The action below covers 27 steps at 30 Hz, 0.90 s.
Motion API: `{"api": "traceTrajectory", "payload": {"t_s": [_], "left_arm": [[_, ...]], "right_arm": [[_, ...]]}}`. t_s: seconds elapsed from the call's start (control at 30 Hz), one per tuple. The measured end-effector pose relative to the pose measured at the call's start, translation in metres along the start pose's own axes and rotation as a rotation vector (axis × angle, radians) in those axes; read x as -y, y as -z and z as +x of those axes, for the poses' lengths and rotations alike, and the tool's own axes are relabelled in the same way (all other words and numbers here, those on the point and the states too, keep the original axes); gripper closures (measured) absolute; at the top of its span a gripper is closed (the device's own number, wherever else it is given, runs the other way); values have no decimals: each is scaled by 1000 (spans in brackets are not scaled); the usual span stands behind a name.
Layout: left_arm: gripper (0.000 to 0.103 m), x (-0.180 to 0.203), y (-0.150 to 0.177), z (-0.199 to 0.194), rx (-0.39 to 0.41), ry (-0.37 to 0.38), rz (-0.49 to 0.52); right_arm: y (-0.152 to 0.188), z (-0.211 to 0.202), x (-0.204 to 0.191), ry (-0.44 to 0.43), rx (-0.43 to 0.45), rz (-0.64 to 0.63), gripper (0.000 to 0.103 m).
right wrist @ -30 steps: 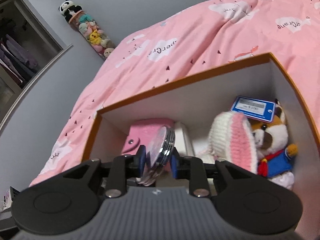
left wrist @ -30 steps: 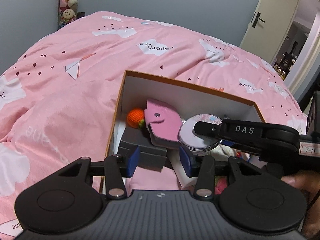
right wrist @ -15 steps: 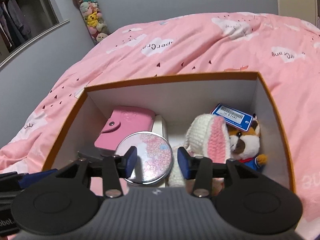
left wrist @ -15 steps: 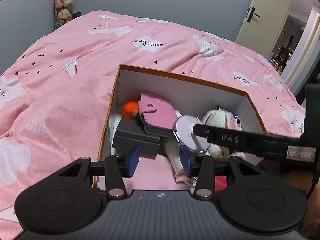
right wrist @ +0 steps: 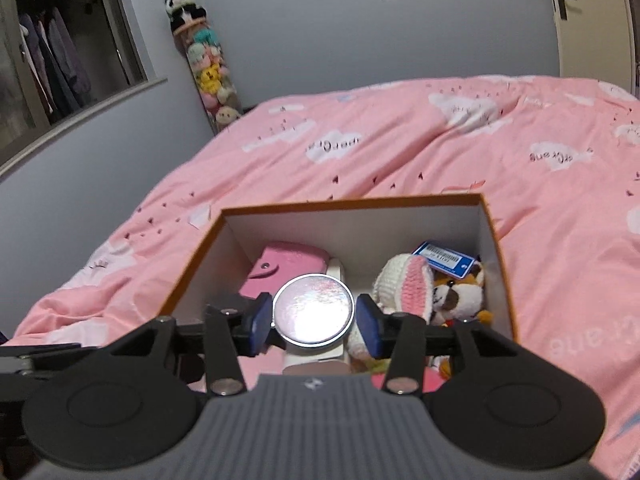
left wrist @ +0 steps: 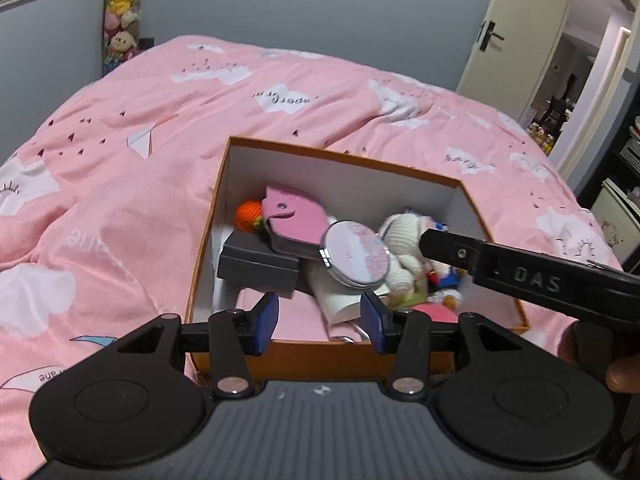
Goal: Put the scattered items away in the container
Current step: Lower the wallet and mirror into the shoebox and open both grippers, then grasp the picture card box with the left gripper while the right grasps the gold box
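Observation:
An orange cardboard box (left wrist: 340, 160) (right wrist: 352, 204) sits on the pink bed. Inside, a round compact mirror (left wrist: 356, 256) (right wrist: 314, 308) lies flat on a white item, next to a pink wallet (left wrist: 296, 220) (right wrist: 288, 264). A dark grey box (left wrist: 256, 260), an orange crochet ball (left wrist: 248, 216), a white crochet rabbit (left wrist: 404, 236) (right wrist: 404, 284) and a fox plush (right wrist: 456, 296) are also inside. My right gripper (right wrist: 315, 320) (left wrist: 436, 246) hovers above the mirror, jaws opening, pads clear of it. At the box's near edge my left gripper (left wrist: 320, 322) holds nothing, its jaws opening.
The pink duvet (left wrist: 140, 200) spreads all round the box. A clear tube of plush toys (right wrist: 208, 76) stands against the grey wall at the back left. A door (left wrist: 516, 40) is at the right. A person's hand (left wrist: 624, 376) holds the right gripper.
The right gripper held the mirror on edge, then let go; the mirror now lies flat in the box. Both grippers have drawn back from the box, the right one also rolling level.

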<state>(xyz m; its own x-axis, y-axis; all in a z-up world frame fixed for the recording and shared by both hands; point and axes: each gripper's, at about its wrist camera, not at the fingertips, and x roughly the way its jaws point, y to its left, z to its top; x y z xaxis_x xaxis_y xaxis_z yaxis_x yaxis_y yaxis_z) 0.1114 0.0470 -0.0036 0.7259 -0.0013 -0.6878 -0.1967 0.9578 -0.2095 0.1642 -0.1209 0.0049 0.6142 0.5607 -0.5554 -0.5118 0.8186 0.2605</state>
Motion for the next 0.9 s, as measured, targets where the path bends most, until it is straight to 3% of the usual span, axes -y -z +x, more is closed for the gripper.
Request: {"api": "traceTrajectory", "payload": {"t_s": [0.3,0.57,0.9], "left_arm": [[49,9,10,-23,6,16,22],[49,14,34,-24,-57,25,60],[49,19,61,-2,-171,37,107]], "right_arm": [[21,-53,-11,-1,38,-34,54],[58,-68,-4,69,-47,-58,54],[91,-57,25,188,-156,-67,55]]}}
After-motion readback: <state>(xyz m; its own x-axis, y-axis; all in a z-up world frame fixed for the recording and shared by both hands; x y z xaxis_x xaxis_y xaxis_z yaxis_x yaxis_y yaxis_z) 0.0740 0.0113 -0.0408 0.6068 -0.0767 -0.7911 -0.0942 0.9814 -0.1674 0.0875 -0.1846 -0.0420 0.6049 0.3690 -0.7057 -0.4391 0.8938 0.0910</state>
